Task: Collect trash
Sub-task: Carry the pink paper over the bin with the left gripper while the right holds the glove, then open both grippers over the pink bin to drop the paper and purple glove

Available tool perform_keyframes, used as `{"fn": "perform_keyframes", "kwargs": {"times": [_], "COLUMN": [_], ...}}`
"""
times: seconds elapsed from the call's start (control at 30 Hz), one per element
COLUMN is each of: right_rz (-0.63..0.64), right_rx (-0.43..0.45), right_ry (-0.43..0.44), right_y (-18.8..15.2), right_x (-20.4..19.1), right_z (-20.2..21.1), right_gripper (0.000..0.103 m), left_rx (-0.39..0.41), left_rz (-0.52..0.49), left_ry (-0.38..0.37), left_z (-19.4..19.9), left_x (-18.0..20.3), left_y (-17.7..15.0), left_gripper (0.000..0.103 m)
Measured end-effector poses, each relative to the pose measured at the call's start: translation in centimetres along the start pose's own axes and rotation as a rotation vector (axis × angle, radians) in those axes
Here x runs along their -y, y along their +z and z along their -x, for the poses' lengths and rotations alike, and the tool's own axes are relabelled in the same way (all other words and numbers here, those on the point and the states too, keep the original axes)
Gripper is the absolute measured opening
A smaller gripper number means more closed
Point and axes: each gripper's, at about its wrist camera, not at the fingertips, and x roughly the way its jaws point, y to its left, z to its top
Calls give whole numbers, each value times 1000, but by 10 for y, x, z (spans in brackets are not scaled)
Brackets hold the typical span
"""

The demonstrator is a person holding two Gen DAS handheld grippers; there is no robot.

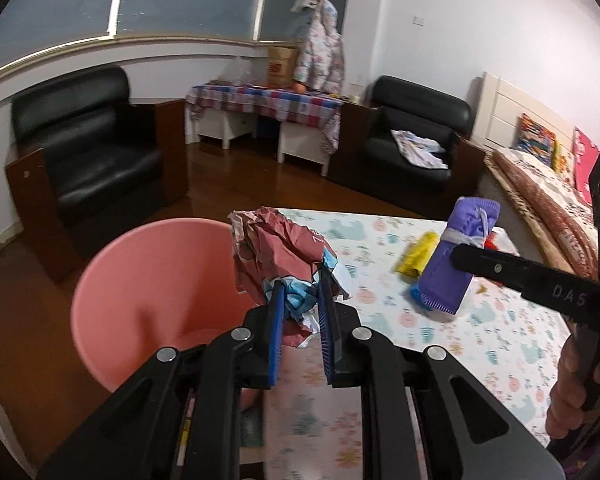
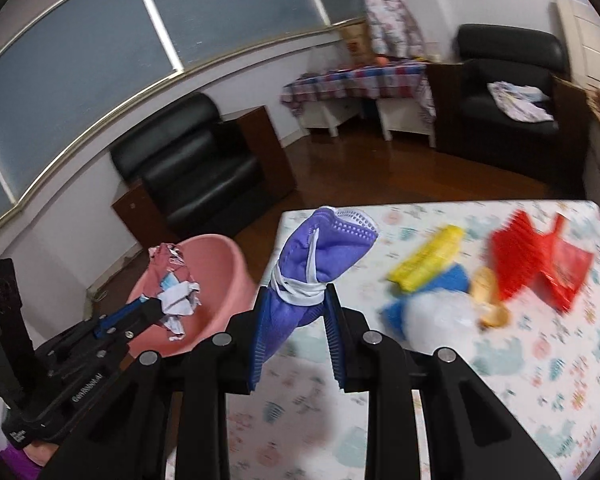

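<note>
My left gripper (image 1: 300, 284) is shut on a crumpled wad of red, white and blue wrapper (image 1: 276, 252), held at the edge of the table beside the pink bin (image 1: 140, 280). The wad also shows in the right wrist view (image 2: 172, 284) over the pink bin (image 2: 220, 280). My right gripper (image 2: 296, 300) is shut on a folded purple face mask (image 2: 320, 248) tied with its white strap, held above the table. The mask also shows in the left wrist view (image 1: 460, 256), to the right of the wad.
The table (image 2: 500, 380) has a patterned cloth. On it lie a yellow wrapper (image 2: 428, 260), a blue wrapper (image 2: 452, 280), a red wrapper (image 2: 536, 264) and a clear bag (image 2: 432, 320). Black armchairs (image 1: 92, 152) and a bed (image 1: 548, 196) stand around on the wooden floor.
</note>
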Motion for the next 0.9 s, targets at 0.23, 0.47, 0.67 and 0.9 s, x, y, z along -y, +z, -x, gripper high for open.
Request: {"fn": "perform_keyframes", "kwargs": {"times": [0.23,0.47,0.67,0.9], "right_rz": [80,146,173,171], "right_rx": [-34,-99,-155,-201], "right_ry": [92,139,147,148], "right_y": [15,15,10,3], "right_x": [-52,-93,-113,-114], "right_z": [-34,-77,-110,-136], "right_gripper": [26,26,27,29], "left_rx": [-12,-46,-79,-105], "left_rz": [37,59,76,105], "left_ry": [78,130,155,167], "left_z": [2,-4,-13,-19], "left_x": [-33,-58,-70,-84], "left_y": [-2,-9,-14,-17], "left_gripper": [16,16,16,17]}}
